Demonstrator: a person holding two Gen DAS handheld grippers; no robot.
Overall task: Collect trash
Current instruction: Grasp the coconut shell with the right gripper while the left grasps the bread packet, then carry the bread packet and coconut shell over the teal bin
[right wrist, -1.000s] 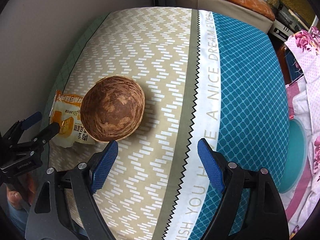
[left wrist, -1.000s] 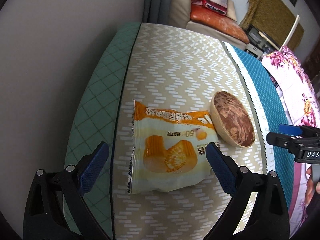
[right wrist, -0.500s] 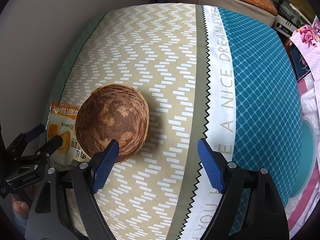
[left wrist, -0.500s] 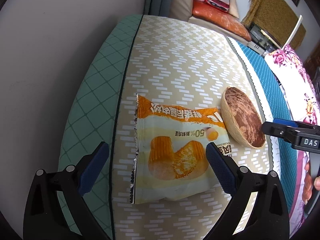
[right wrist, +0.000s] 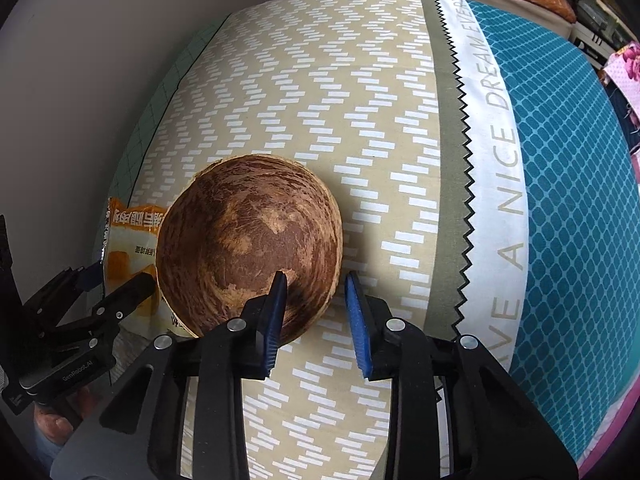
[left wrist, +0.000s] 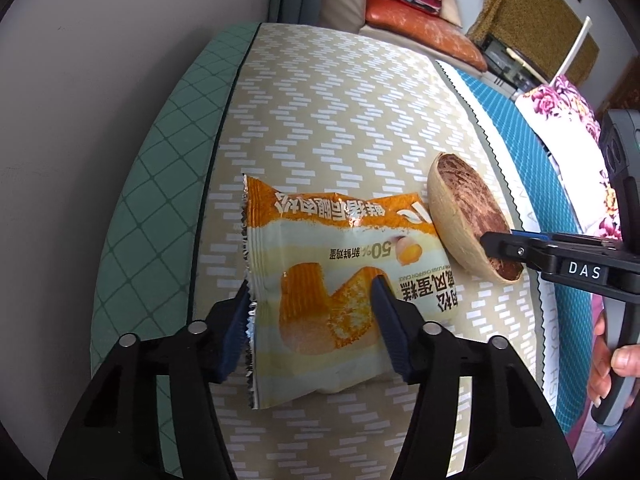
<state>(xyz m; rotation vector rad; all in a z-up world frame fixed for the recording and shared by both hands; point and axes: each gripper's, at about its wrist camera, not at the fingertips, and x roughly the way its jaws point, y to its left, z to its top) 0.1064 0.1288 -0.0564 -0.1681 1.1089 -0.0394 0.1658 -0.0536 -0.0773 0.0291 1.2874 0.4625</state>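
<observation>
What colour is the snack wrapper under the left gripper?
Orange and pale cream, with a yellow cake picture: the snack wrapper shows best in the left wrist view.

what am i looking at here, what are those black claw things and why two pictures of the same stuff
No robot here: a person holds a two-finger gripper in each hand, and each carries a fisheye camera looking along its fingers. One picture is from the left gripper, the other from the right gripper. On the patterned cloth lie an orange snack wrapper and a brown bowl. The left gripper's fingers straddle the wrapper; the right gripper's straddle the bowl's rim. Neither is clamped yet.
</observation>
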